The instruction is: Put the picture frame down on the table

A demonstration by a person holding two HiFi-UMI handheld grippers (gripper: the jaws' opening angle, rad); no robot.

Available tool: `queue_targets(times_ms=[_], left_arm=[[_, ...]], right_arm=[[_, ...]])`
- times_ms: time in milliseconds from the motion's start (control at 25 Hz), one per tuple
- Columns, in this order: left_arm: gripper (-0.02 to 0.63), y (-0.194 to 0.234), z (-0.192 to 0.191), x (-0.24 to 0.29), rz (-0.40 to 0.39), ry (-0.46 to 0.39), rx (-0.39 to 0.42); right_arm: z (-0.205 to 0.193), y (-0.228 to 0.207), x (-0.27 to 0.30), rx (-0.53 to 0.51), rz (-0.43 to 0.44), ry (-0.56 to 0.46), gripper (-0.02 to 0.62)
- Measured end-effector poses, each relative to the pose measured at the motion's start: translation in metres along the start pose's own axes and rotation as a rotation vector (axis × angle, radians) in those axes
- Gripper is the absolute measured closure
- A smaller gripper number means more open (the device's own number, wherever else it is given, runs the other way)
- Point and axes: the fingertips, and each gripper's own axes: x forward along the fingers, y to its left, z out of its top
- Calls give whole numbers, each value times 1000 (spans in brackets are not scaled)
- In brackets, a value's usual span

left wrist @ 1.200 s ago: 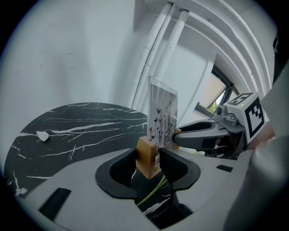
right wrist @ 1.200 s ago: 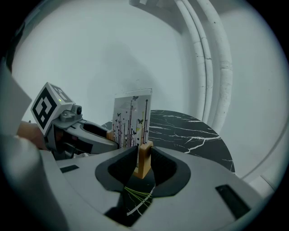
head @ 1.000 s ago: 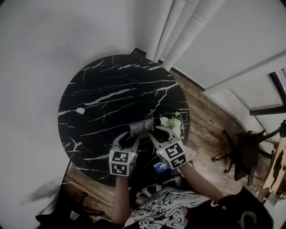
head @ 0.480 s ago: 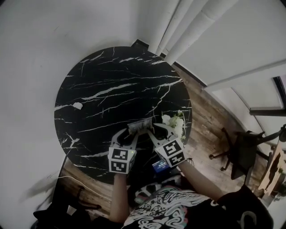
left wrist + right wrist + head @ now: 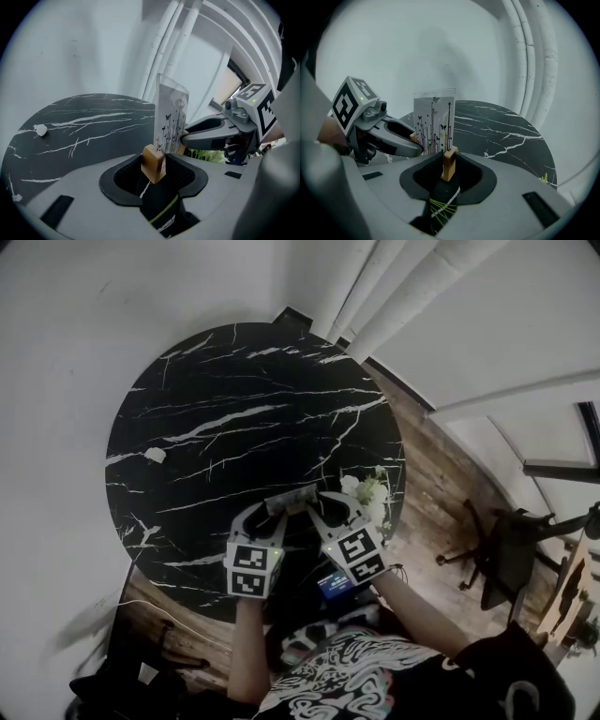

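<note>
One picture frame [image 5: 291, 499] is hanging upright over the worktop's [image 5: 216, 399] near edge | left hand-held gripper [image 5: 154, 169] and right hand-held gripper [image 5: 448, 168] are each clamping a wooden foot [image 5: 152, 158] | risk: uneven lowering or release could be tipping it flat, or bumping the flowers [image 5: 367, 495] at the right edge.

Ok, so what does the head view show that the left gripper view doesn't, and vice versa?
Only the head view: the office chair on the wood floor, and the person's patterned shirt. Only the left gripper view: the frame's wooden foot clamped between the fingers of the left gripper, and the butterfly print on its panel. Both: the black marble table, the picture frame, the right gripper and a white scrap.
</note>
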Motion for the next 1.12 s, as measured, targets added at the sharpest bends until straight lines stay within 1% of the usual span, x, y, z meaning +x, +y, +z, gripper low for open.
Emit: queue_targets(times_ms=[160,440,680,1120], left_arm=[[434,3,-7,5,5,15,10],[436,8,-17,11,10,32,-4],[436,10,-21,16,33,38,29],[436,10,-24,17,35,33,52]], right_arm=[[-6,1,6,-8,9,15,515],[-12,2,15,-31,19,35,517],[-17,2,20,-51,16,38,518],[-22,3,20,-34,23,33,518]])
